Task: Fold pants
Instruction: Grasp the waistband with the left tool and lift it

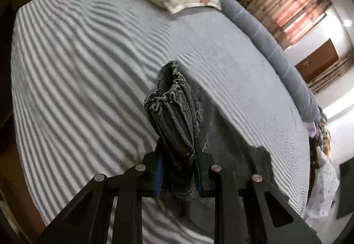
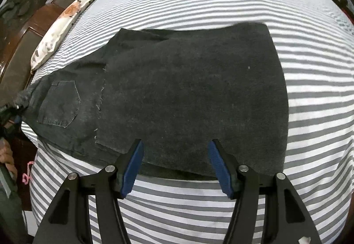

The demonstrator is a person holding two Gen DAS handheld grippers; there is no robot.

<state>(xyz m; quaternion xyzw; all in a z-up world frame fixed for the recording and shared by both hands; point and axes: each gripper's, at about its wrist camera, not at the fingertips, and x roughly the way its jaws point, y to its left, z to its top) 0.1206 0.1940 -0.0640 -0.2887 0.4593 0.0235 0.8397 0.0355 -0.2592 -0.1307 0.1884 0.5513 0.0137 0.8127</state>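
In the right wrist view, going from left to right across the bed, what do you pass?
Dark carved wooden headboard → white floral pillow with orange and grey blotches → back pocket of the dark grey denim pants → bare grey and white striped sheet.

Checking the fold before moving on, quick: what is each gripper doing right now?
Left gripper: shut on the pants, gathered at the waistband.
Right gripper: open, holding nothing, over the pants' near edge.

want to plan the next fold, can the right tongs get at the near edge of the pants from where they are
Probably yes: the right tongs hang open right over the near edge of the pants, nothing between them; the left tongs grip the bunched waistband away at the side.
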